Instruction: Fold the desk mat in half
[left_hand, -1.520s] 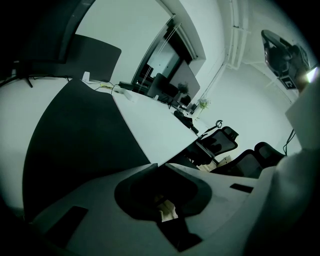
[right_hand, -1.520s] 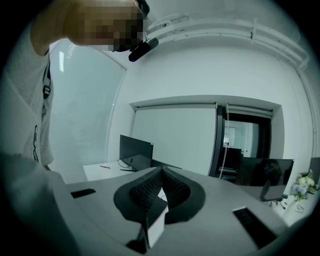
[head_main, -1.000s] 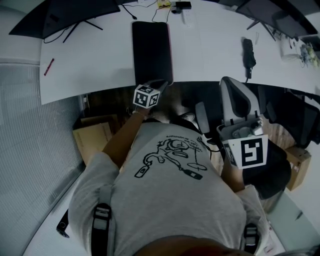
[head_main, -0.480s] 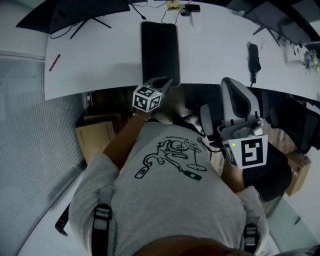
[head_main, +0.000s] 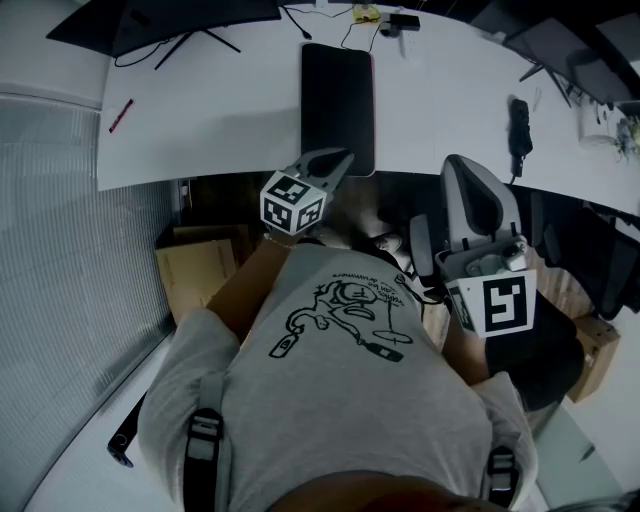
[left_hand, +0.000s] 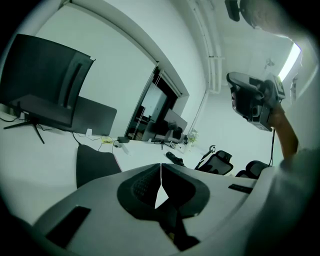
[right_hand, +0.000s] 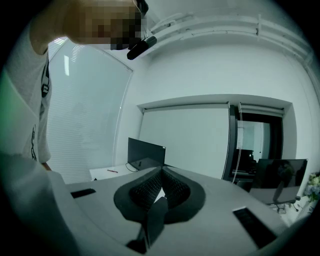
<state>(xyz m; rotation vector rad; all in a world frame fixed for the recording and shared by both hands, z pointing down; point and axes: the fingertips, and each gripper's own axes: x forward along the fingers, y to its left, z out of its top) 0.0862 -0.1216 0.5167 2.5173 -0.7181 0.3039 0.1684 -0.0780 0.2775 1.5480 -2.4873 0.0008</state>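
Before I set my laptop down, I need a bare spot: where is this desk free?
The widest bare stretch lies between the red pen and the desk mat, down to the desk's front edge. A second patch lies between the mat and the black object on the right. The back edge is crowded: monitor, cables, small items.

The desk mat (head_main: 338, 108) lies on the table (head_main: 220, 120), with what may be a pen (head_main: 121, 115) well to its left and cables (head_main: 345, 20) behind it. The left gripper (head_main: 338, 158) hangs before its near edge.
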